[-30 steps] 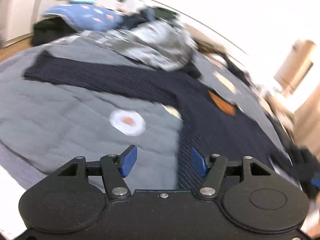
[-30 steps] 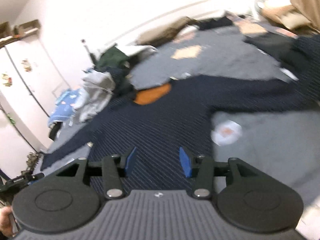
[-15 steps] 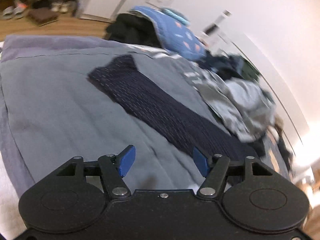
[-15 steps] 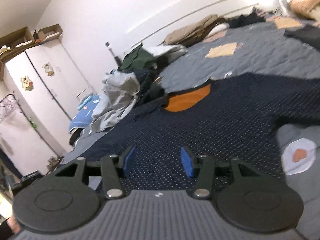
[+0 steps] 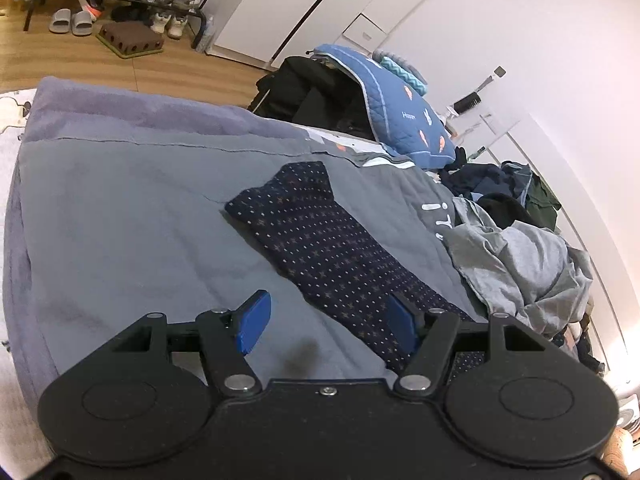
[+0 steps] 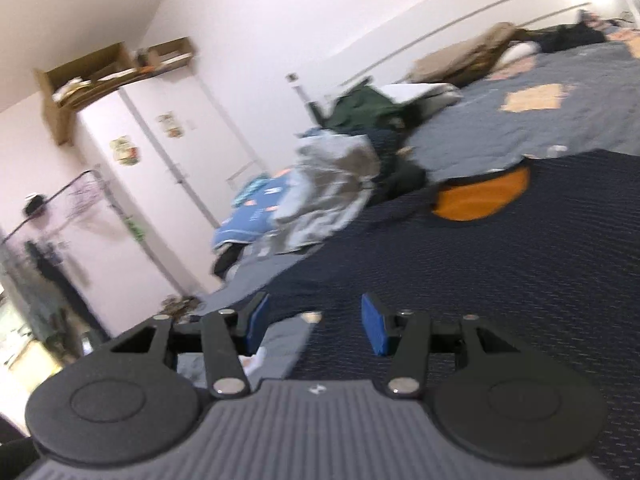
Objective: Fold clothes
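A dark navy patterned sweater lies flat on the grey bed cover (image 5: 120, 208). In the left wrist view its sleeve (image 5: 320, 240) runs from the cuff near the middle down to my left gripper (image 5: 326, 326), which is open just above the sleeve's lower part with nothing between its blue pads. In the right wrist view the sweater's body (image 6: 500, 280) fills the right side, its orange-lined collar (image 6: 480, 196) farther back. My right gripper (image 6: 316, 326) is open, low over the sweater's edge, holding nothing.
A pile of grey and dark clothes (image 5: 520, 248) lies past the sleeve, with a blue quilted pillow (image 5: 400, 100) and black garments behind. A shoe rack (image 5: 120, 4) stands on the wooden floor beyond the bed's edge. White wardrobes (image 6: 160, 168) line the wall.
The left gripper has swung left from the sweater's body to along the sleeve toward its cuff. The right gripper has dropped lower and shifted left to the sweater's edge. Both stay open.
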The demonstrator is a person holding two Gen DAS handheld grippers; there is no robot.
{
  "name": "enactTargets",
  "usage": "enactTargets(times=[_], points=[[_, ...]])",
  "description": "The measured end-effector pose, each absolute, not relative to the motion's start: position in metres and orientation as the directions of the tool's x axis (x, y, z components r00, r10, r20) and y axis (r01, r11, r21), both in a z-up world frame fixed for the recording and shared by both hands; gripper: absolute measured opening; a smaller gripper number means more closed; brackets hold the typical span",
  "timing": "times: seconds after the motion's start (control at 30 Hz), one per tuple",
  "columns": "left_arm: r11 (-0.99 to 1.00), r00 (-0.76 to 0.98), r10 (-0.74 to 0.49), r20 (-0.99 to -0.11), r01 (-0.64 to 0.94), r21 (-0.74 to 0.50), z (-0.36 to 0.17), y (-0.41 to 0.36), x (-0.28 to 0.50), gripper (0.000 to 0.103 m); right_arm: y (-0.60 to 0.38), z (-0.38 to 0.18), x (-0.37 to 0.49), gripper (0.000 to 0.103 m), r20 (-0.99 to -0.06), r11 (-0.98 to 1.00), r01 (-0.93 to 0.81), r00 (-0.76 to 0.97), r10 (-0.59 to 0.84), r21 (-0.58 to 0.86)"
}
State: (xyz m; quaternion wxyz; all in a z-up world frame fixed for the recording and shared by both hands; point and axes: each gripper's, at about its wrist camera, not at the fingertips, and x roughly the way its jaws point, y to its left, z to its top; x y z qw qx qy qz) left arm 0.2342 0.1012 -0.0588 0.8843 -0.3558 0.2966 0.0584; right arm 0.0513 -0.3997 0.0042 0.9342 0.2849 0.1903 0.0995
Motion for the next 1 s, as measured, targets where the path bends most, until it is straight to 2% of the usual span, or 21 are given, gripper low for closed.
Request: enactTargets(times=[0.2, 0.53, 0.77, 1.0], points=[[0.737, 0.822, -0.096, -0.561, -0.320, -0.595, -0.061, 0.115, 0.236, 0.063, -0.360, 0.016, 0.069, 0.050, -0.284, 0.807, -0.166, 0.880, 0.381, 0.567], [0.731, 0.817, -0.078, -0.571, -0.342, -0.590, -0.073, 0.134, 0.253, 0.063, -0.287, 0.027, 0.107, 0.050, -0.341, 0.807, -0.321, 0.782, 0.521, 0.496], [0.725, 0.816, -0.087, -0.572, -0.342, -0.598, -0.083, 0.135, 0.269, 0.063, -0.260, 0.027, 0.110, 0.050, -0.374, 0.814, -0.394, 0.742, 0.556, 0.427], [0.733, 0.818, -0.070, -0.571, -0.346, -0.585, -0.090, 0.129, 0.279, 0.063, -0.261, 0.014, 0.111, 0.051, -0.398, 0.810, -0.367, 0.730, 0.556, 0.458]])
